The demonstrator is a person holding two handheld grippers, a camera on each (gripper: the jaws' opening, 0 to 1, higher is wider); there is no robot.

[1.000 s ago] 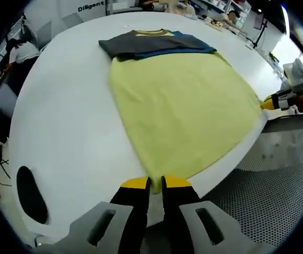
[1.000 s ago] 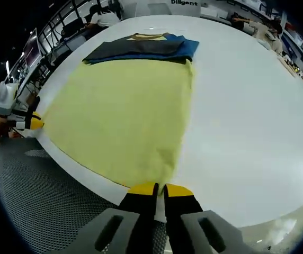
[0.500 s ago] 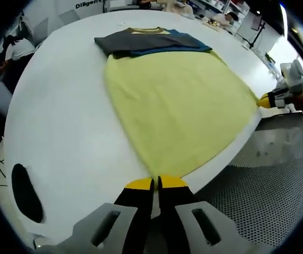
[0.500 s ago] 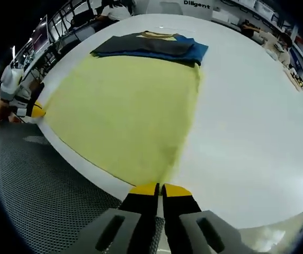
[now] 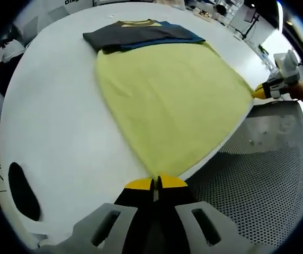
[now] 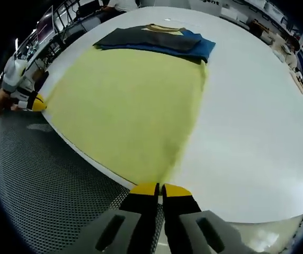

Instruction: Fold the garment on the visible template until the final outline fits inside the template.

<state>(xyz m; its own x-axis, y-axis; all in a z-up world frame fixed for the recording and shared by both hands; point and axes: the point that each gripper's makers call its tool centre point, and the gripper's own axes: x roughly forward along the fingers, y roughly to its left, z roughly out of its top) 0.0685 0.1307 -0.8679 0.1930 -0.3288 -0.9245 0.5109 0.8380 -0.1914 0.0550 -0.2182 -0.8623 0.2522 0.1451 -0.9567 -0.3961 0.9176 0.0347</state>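
One white worktop (image 5: 51,127). One yellow garment (image 5: 167,100) spreads ahead of my fingers, dark folded part (image 5: 135,34) farthest. My left gripper (image 5: 156,183) and right gripper (image 6: 160,189) pinch one hem corner each, fingers pressed together on cloth. No readable writing.

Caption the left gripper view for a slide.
Left claw pinches the yellow shirt's hem corner at the white table's edge.

Left gripper (image 5: 156,182) and right gripper (image 6: 160,188), both jaws pressed together.
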